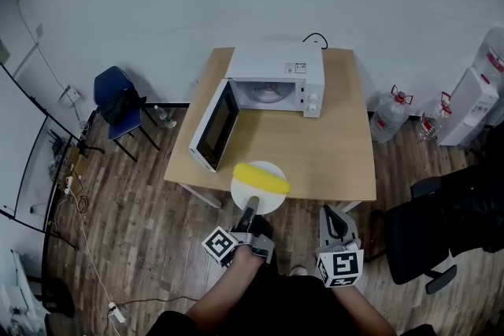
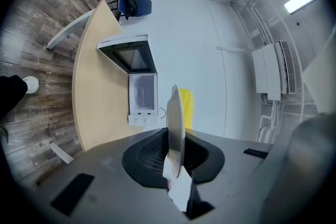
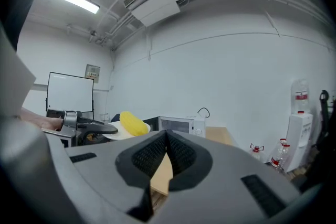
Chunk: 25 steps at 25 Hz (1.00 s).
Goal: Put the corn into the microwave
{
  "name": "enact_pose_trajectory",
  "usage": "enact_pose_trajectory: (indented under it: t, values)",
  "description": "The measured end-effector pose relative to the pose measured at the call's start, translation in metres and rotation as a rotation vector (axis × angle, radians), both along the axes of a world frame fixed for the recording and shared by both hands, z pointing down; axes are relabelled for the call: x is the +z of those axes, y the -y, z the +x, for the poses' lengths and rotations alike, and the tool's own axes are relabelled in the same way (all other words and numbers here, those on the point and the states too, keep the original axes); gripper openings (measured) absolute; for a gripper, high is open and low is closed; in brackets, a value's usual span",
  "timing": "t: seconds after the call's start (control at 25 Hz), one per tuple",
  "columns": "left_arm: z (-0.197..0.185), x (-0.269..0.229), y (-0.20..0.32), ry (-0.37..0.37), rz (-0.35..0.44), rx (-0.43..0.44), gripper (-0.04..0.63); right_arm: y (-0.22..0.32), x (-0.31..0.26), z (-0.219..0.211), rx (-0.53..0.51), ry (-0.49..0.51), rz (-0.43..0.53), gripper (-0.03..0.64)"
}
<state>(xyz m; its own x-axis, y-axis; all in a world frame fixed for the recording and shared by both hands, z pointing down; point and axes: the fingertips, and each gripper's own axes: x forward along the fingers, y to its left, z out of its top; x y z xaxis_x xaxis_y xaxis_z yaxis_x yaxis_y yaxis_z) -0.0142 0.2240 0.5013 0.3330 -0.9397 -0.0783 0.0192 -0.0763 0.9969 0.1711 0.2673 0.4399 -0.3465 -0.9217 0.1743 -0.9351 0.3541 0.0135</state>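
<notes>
Yellow corn (image 1: 262, 178) rides a plate (image 1: 272, 201) clamped in left claw (image 1: 250, 208), right claw (image 3: 167, 138) together, empty.

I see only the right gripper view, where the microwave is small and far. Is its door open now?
Observer: Yes. In the head view the microwave has its door wide open, swung to the left.
Operator: Is something inside it?
Observer: Only a round turntable, with nothing on it that I can see.
Operator: How is the plate held?
Observer: The left gripper is shut on the rim of the plate; its own view shows the rim edge-on between the pads.
</notes>
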Motion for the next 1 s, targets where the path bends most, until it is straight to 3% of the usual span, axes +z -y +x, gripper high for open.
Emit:
enact_pose_trajectory:
  t: [0.2, 0.32, 0.48, 0.64, 0.8, 1.0]
  values:
    - [-0.003, 0.011, 0.035, -0.010, -0.023, 0.035, 0.032, 0.035, 0.005, -0.016, -0.018, -0.010, -0.020, 0.060]
    - [-0.005, 0.016, 0.065, -0.017, -0.024, 0.049, 0.032, 0.070, 0.001, -0.017, 0.024, 0.006, -0.010, 0.060]
    - [-0.016, 0.028, 0.107, 0.021, -0.053, 0.087, 0.032, 0.123, -0.009, -0.030, 0.059, -0.011, 0.035, 0.060]
    - [-0.033, 0.031, 0.151, 0.033, -0.062, 0.109, 0.032, 0.177, -0.002, -0.051, 0.042, -0.022, -0.011, 0.060]
    - [-0.040, 0.023, 0.189, -0.009, -0.045, 0.137, 0.032, 0.217, -0.001, -0.064, 0.069, -0.033, -0.038, 0.060]
    - [-0.047, 0.033, 0.224, 0.069, -0.050, 0.228, 0.032, 0.256, -0.001, -0.079, 0.100, -0.059, -0.052, 0.060]
